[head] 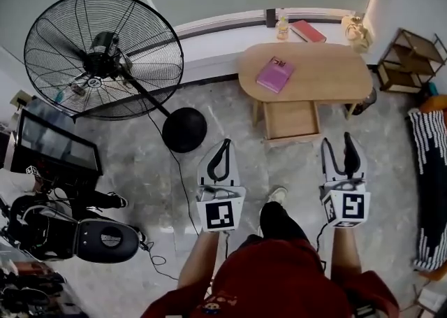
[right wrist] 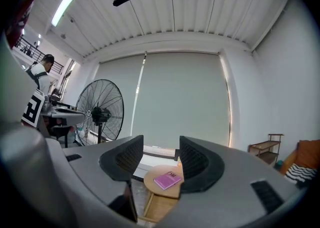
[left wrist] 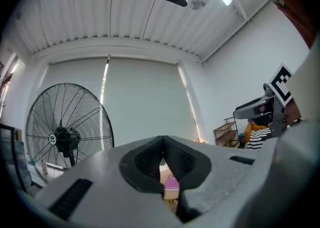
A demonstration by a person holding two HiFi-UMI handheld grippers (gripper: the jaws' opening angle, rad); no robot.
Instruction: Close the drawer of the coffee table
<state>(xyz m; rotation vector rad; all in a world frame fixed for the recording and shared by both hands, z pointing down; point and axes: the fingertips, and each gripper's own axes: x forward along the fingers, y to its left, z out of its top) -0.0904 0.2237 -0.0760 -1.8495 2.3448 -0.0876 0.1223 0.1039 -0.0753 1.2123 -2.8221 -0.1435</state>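
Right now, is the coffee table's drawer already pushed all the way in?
No, the drawer stands pulled out from under the coffee table toward the person, its inside open to view.

Bright, even, sharp light; gripper views bulge, with dark corners.

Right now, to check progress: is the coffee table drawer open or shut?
Open: the drawer juts out from under the coffee table, its inside showing.

Black floor fan point(head: 103, 56) stands well apart from wooden shelf point(head: 412, 61).
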